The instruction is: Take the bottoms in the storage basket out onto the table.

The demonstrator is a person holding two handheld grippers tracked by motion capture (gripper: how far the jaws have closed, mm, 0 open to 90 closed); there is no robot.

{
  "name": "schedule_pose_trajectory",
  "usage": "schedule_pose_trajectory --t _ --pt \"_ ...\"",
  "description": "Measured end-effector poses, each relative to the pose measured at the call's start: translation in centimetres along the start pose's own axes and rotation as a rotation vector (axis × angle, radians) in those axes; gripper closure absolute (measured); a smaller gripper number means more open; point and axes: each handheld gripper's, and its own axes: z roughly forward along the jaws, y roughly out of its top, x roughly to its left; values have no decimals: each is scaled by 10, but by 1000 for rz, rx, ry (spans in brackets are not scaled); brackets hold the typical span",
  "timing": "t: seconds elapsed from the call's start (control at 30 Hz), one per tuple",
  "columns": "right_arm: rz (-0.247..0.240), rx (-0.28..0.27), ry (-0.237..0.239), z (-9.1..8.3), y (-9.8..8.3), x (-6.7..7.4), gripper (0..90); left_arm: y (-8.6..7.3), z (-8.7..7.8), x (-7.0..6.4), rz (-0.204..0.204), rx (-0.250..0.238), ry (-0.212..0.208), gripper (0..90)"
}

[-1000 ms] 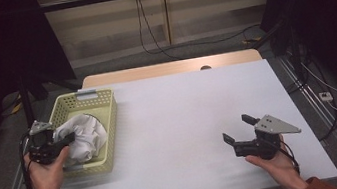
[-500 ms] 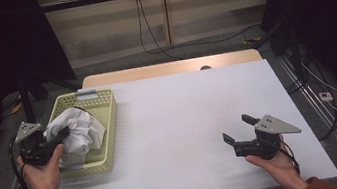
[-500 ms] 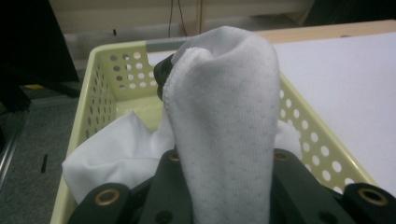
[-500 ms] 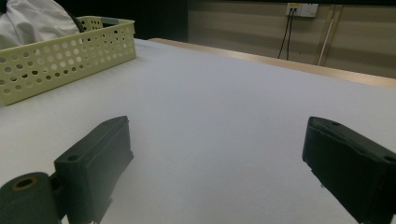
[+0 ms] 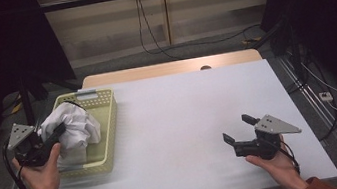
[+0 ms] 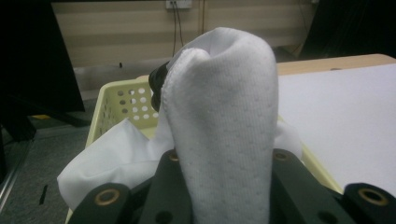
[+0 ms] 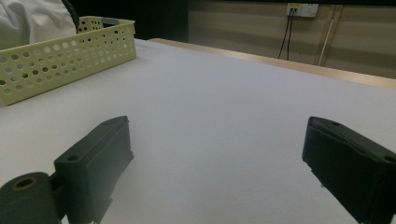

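Observation:
A white cloth bulges up out of the pale yellow perforated basket at the table's left edge. My left gripper is shut on a fold of it, just over the basket's left rim. In the left gripper view the knitted white cloth stands upright between the black jaws of the left gripper, and the rest trails down into the basket. My right gripper rests low at the table's front right, open, with nothing between its fingers. The right gripper faces bare table.
The white table stretches between the two hands. A wooden strip runs along its far edge. In the right gripper view the basket stands far off at the upper left. Cables hang down the back wall.
My left hand has drawn a little to the left and upward, pulling the white cloth higher out of the basket. The right hand has stayed put.

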Motion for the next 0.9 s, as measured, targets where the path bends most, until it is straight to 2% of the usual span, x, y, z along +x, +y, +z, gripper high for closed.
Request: schedule_pose_trajectory --t 0.4,0.9 --pt "-1 -2 1 0 0 0 75 7 -7 -10 10 -67 -5 798" --pt "-1 -2 0 0 0 0 75 15 -19 -12 6 -134 0 798"
